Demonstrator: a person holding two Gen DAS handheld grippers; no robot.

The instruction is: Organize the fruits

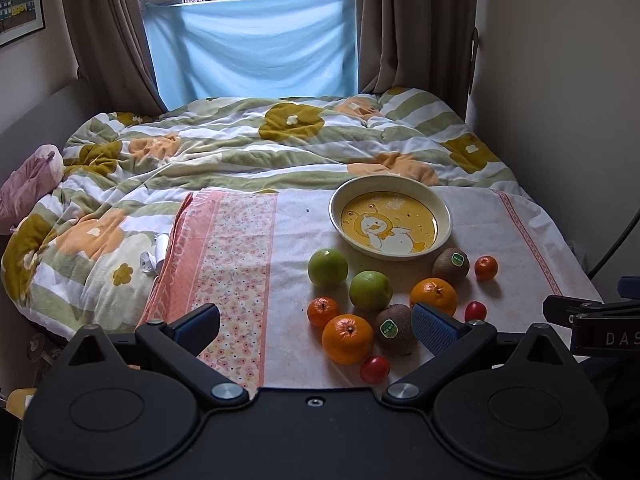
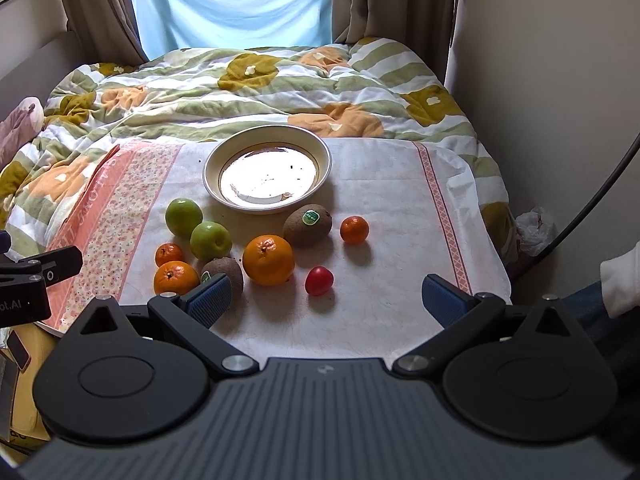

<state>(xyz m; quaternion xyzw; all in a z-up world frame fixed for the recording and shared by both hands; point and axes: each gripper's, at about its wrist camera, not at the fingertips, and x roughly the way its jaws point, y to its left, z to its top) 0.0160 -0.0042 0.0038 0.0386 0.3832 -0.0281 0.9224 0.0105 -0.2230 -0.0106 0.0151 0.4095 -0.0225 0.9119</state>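
Observation:
A cream bowl [image 1: 442, 208] with a yellow duck picture stands empty on a cloth-covered table; it also shows in the right wrist view [image 2: 212, 164]. In front of it lie two green apples [image 1: 328, 267] [image 1: 371, 290], two oranges [image 1: 348, 338] [image 1: 433, 295], two kiwis [image 1: 394, 330] [image 1: 451, 264], small mandarins [image 1: 323, 311] [image 1: 486, 267] and two cherry tomatoes [image 1: 375, 369] [image 1: 475, 311]. My left gripper [image 1: 316, 326] is open and empty, above the near fruits. My right gripper [image 2: 326, 296] is open and empty, just short of a tomato [image 2: 319, 280].
The table's pink-patterned cloth [image 1: 236, 264] meets a bed with a flowered quilt [image 1: 240, 140] behind and to the left. A wall is at the right. The right gripper's body [image 1: 592, 320] is close at the right; the left one [image 2: 36, 276] shows at the left.

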